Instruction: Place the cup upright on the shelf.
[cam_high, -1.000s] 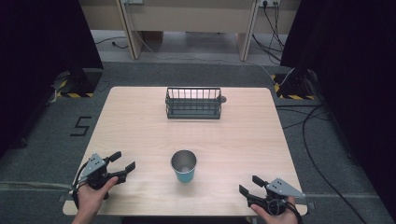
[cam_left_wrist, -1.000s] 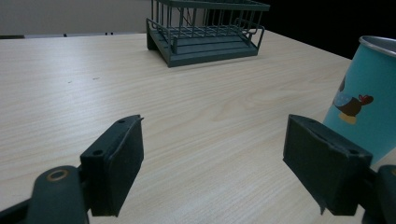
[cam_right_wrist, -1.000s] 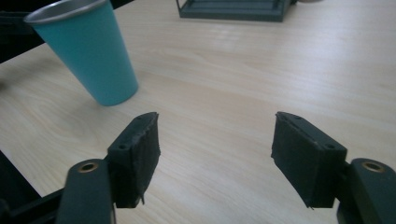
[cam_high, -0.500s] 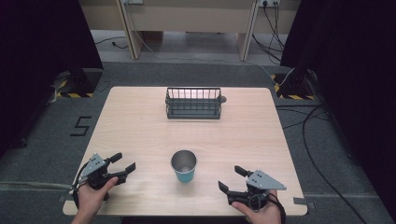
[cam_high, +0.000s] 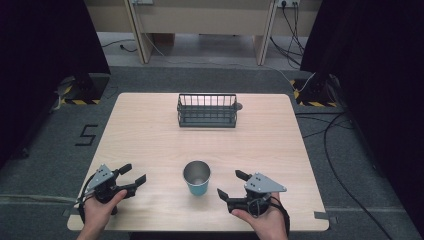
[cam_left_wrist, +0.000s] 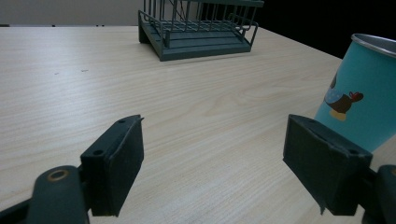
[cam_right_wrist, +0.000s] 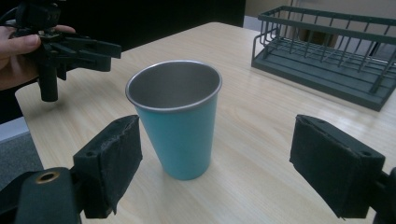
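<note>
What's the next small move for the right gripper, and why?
Probably ease the right gripper forward until its jaws flank the teal cup. Those jaws have just been opening with nothing between them, and the cup stands upright just ahead, untouched.

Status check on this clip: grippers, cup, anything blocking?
Right gripper jaws just opening, empty, beside cup. Left gripper open, idle. Cup upright, untouched. Path clear.

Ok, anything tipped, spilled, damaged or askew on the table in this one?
Nothing stands out. The teal metal cup stands upright and looks empty; the dark green wire rack sits square at the far edge of the pale wooden table. No spills or damage visible.
</note>
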